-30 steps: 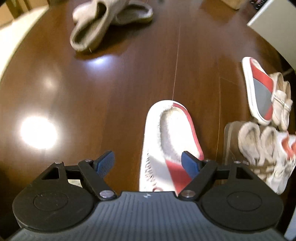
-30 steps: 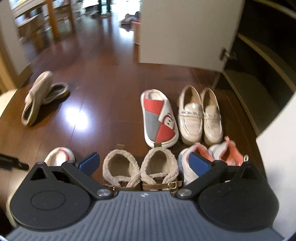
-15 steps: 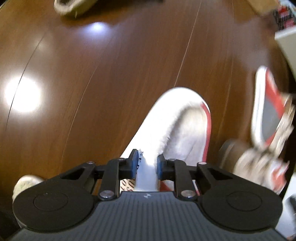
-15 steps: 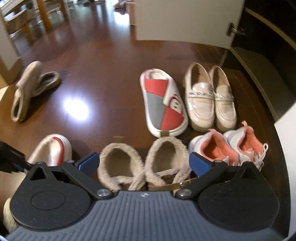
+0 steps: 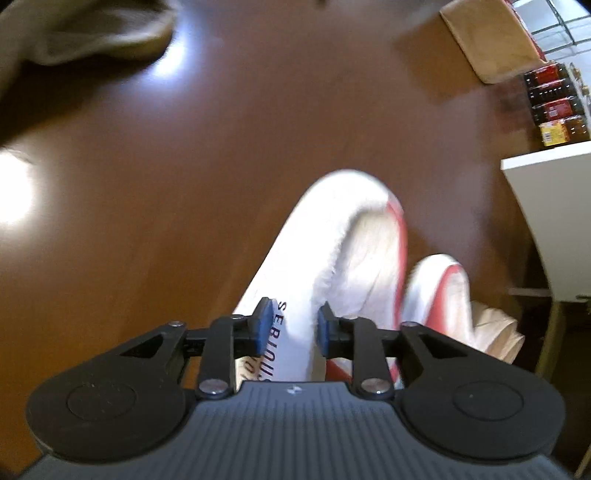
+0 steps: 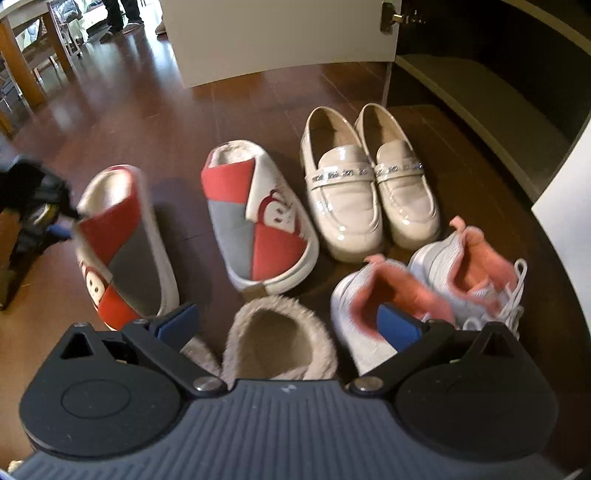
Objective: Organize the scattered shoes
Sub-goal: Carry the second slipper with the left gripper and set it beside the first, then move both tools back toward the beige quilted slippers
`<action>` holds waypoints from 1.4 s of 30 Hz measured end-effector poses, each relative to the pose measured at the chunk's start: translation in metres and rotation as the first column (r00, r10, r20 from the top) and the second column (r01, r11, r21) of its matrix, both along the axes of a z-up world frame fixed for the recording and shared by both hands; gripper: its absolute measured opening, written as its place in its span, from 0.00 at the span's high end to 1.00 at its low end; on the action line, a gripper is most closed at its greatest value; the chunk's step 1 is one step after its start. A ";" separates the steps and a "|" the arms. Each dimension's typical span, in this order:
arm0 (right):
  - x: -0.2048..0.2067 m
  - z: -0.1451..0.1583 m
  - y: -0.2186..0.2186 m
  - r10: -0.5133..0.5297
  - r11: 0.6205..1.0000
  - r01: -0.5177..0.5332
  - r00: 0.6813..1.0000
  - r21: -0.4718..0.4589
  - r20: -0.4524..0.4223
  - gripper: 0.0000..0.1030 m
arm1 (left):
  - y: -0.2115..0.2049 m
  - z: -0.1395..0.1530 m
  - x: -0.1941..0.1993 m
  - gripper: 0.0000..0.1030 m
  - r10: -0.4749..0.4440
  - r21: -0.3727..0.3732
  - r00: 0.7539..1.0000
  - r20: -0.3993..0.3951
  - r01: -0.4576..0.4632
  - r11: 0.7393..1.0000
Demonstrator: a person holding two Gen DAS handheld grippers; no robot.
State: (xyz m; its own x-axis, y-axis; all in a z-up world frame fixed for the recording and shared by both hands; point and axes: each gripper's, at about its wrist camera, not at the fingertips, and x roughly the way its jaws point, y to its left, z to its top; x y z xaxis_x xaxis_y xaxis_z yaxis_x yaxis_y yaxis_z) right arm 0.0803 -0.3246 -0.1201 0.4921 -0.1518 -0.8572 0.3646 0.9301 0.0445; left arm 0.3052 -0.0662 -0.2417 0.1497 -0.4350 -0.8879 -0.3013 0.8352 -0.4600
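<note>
My left gripper (image 5: pixel 293 325) pinches the white side wall of a red, grey and white slipper (image 5: pixel 343 236), and its jaws are opening slightly with that wall still pressed between the pads. The right wrist view shows this slipper (image 6: pixel 122 240) held tilted just left of its mate (image 6: pixel 258 221), which lies on the floor. The mate (image 5: pixel 439 291) also shows to the right in the left wrist view. My right gripper (image 6: pixel 288 325) is open and holds nothing. It hangs over a pair of fuzzy beige slippers (image 6: pixel 277 339).
Cream loafers (image 6: pixel 369 184) and pink-lined white sneakers (image 6: pixel 424 288) stand paired at the right, before an open shoe cabinet (image 6: pixel 480 99) and its white door (image 6: pixel 277 37). A loose pair of beige slippers (image 5: pixel 92 29) lies far left. A cardboard box (image 5: pixel 487 40) sits beyond.
The left gripper closed on the slipper's side wall and carried it right, next to its mate. The right gripper sank toward the fuzzy slippers and stayed open.
</note>
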 end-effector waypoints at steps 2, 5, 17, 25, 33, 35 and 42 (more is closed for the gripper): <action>0.005 0.000 0.000 0.011 1.000 -0.011 1.000 -0.008 0.008 0.01 | -0.010 0.005 0.005 0.67 -0.027 -0.015 1.000 0.003 0.027 1.000; 0.015 -0.002 0.009 0.065 0.998 -0.065 0.997 -0.006 0.044 0.01 | -0.008 0.027 0.001 0.57 -0.121 -0.005 0.990 0.068 0.121 0.993; 0.098 -0.039 0.087 0.327 0.940 -0.330 0.944 0.087 0.052 0.01 | 0.086 0.109 -0.096 0.45 -0.590 0.435 0.806 -0.047 0.548 0.714; 0.157 -0.083 0.132 0.408 0.913 -0.408 0.912 -0.018 -0.037 0.13 | 0.079 0.144 -0.120 0.39 -0.721 0.564 0.689 0.065 0.571 0.597; 0.169 -0.090 0.101 0.408 0.911 -0.410 0.911 -0.038 -0.053 0.24 | 0.072 0.146 -0.109 0.39 -0.737 0.573 0.667 0.109 0.564 0.595; 0.168 -0.089 0.092 0.434 0.899 -0.437 0.899 -0.037 -0.055 0.24 | 0.072 0.143 -0.109 0.39 -0.734 0.563 0.672 0.101 0.570 0.599; 0.165 -0.092 0.079 0.466 0.883 -0.468 0.882 -0.021 -0.063 0.17 | 0.061 0.139 -0.110 0.39 -0.747 0.563 0.659 0.088 0.586 0.583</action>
State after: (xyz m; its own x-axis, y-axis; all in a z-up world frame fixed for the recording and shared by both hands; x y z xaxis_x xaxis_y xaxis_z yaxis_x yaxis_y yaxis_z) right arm 0.2457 -0.2451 -0.2121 0.4658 0.0540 -0.8832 -0.1120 0.9937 0.0017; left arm 0.1951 -0.0049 -0.1022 0.2624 -0.0817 -0.9615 0.5081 0.8588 0.0657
